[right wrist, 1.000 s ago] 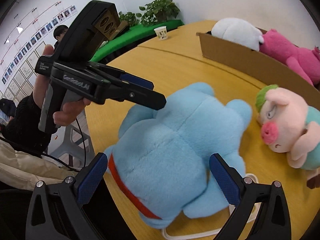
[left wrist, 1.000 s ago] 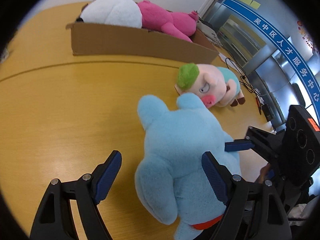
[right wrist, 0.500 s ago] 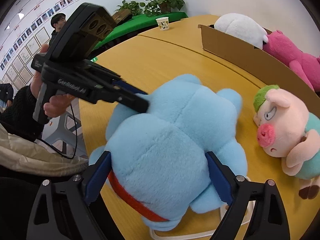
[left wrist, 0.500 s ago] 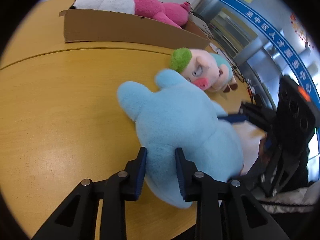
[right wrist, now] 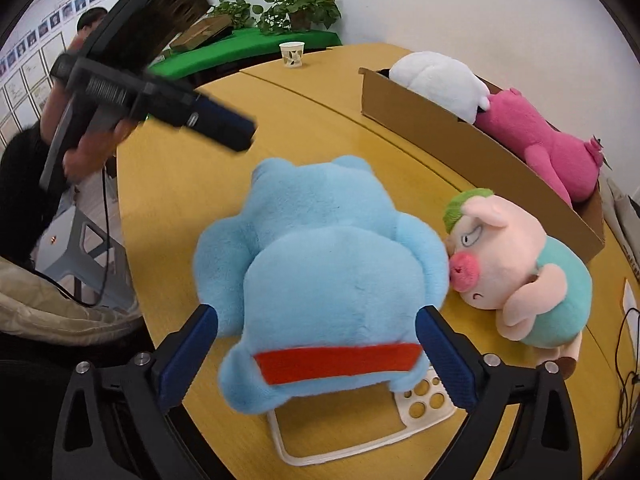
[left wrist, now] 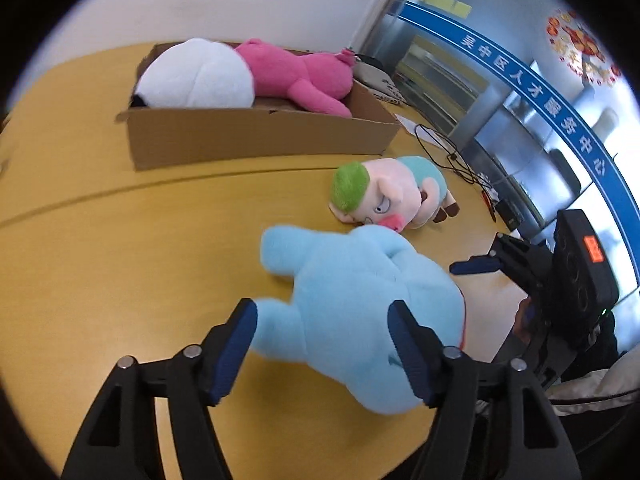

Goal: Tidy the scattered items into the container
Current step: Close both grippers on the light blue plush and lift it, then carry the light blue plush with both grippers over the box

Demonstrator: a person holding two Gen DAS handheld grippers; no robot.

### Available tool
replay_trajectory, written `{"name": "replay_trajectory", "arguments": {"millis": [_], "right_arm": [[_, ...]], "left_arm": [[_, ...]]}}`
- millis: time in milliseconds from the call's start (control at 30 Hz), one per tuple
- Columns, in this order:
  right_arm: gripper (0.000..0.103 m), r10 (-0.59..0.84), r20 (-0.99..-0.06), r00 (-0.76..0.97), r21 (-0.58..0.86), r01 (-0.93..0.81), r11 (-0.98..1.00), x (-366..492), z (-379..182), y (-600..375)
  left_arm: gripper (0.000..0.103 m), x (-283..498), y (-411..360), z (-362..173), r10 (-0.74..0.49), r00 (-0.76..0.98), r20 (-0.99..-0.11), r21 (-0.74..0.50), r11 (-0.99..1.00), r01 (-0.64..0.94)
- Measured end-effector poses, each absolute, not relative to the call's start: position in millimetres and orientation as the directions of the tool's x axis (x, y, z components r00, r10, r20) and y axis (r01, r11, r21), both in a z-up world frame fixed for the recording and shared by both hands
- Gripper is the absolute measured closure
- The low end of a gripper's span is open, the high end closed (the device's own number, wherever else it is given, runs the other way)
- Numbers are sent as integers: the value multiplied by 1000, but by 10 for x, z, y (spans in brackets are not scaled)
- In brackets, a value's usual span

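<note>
A light-blue plush [left wrist: 360,292] with a red band lies face down on the yellow table [left wrist: 120,248], its side against a pink pig plush [right wrist: 512,264] with green hair. My right gripper [right wrist: 318,316] straddles the light-blue plush [right wrist: 328,272] at its lower body. Its jaws are opening, and table shows between the left pad and the fur. My left gripper [left wrist: 320,312] is also opening. In the right wrist view the left gripper [right wrist: 224,128] hangs raised and blurred beyond the toy's head, clear of it. The cardboard box [left wrist: 256,140] at the back holds a white plush [left wrist: 196,76] and a pink plush [left wrist: 300,76].
A white plastic frame [right wrist: 360,440] lies under the blue plush near the table's front edge. A paper cup [right wrist: 292,54] stands far back, and cables [left wrist: 452,156] trail right of the box. A person's hand [right wrist: 92,136] holds the left gripper past the table's left edge.
Half a second ago the left gripper pinched the blue plush's limb; now it has opened and lifted away. The right jaws squeezed the body, then widened. The plush shifted against the pig.
</note>
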State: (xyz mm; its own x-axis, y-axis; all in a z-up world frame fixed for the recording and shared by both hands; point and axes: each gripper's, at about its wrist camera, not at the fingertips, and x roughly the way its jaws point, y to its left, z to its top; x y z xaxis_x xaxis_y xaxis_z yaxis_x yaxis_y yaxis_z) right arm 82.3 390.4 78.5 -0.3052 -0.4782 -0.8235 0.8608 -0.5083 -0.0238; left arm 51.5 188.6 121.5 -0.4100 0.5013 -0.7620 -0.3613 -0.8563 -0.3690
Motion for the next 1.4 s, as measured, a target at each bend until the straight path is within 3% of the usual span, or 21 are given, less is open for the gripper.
{"name": "replay_trajectory", "arguments": {"millis": [133, 267, 333, 500, 633, 833, 1000, 1167, 1233, 1300, 1400], "right_arm": [[0, -395, -843, -366, -97, 825, -557, 721, 586, 3857], [0, -430, -850, -305, -21, 835, -550, 586, 518, 3912], [0, -435, -856, -280, 8, 833, -553, 551, 454, 3911], [8, -464, -846, -264, 67, 810, -582, 441, 419, 3938], [18, -501, -822, -271, 94, 803, -588, 451, 503, 3972], [19, -546, -755, -363, 63, 788, -613, 385, 850, 3938], [19, -590, -626, -510, 18, 747, -665, 57, 1492, 3869], [19, -567, -562, -602, -45, 706, -707, -510, 1815, 3674], [19, -570, -543, -617, -24, 690, -724, -802, 1853, 3639], [20, -563, -523, -640, -25, 671, -741, -1051, 1851, 3598], [20, -548, -537, -641, -48, 672, -739, -1333, 1812, 3481]], "left_arm": [[34, 251, 2121, 971, 566, -271, -779, -424, -793, -438], [26, 132, 2266, 689, 596, -180, -782, -482, -763, -430], [27, 117, 2273, 674, 611, -191, -768, -504, -761, -409], [48, 144, 2249, 755, 622, -227, -750, -524, -767, -371], [56, 142, 2214, 980, 630, -275, -727, -517, -764, -386], [58, -42, 2256, 1790, 605, -416, -679, -395, -779, -487], [61, -526, 2510, 2675, 545, -554, -630, -152, -786, -600], [62, -1273, 2783, 2952, 522, -577, -628, -71, -777, -626], [99, -1582, 2863, 2910, 604, -475, -640, -161, -710, -686], [98, -1846, 3077, 2734, 620, -393, -679, -178, -658, -731], [97, -2222, 3316, 2354, 509, -398, -763, -97, -700, -707]]}}
